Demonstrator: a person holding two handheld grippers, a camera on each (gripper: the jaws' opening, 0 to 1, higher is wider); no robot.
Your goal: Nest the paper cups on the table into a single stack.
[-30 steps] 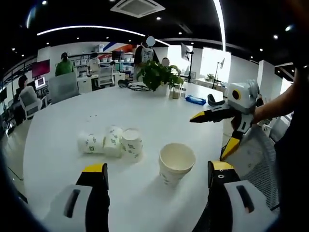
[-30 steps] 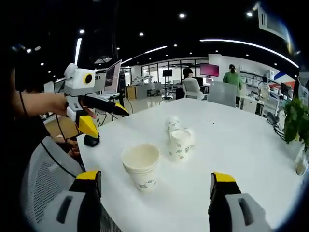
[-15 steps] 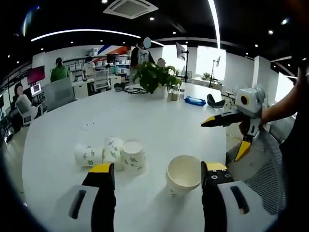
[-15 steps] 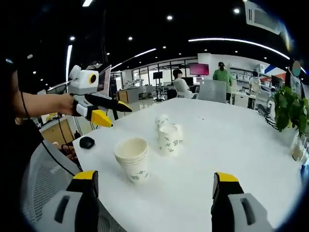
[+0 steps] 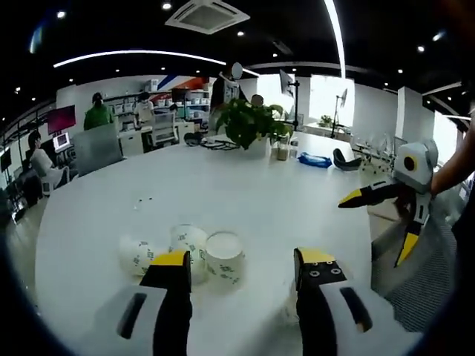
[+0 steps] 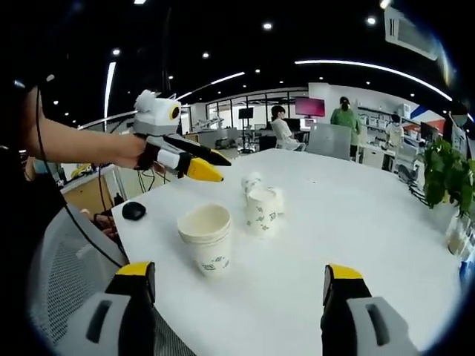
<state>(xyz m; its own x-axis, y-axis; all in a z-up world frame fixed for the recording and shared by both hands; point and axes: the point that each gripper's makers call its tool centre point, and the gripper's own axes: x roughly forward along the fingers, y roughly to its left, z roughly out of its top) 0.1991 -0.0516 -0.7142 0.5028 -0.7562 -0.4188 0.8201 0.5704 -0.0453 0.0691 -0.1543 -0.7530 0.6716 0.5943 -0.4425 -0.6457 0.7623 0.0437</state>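
In the left gripper view, the left gripper (image 5: 241, 285) looks down on a round white table (image 5: 223, 185) with its jaws parted and nothing between them. Three loose paper cups (image 5: 185, 252) with green print sit clustered just beyond the left jaw, touching one another; how each one rests is hard to tell. Only a sliver of the started stack shows beside the right jaw. The right gripper (image 5: 386, 215) comes in from the right edge over the table's rim, its yellow-tipped jaws spread and holding nothing. A potted plant (image 5: 249, 122) stands at the far side of the table.

In the right gripper view, the right gripper (image 6: 237, 285) has its jaws wide apart and empty. The nested stack (image 6: 205, 239) stands upright near the table's near edge, at least two cups deep by the doubled rim. The three loose cups lie behind it, apart from it. The left gripper hovers above them, jaws nearly together, gripping nothing.

By my judgement, the stack is begun and three cups are left to add.
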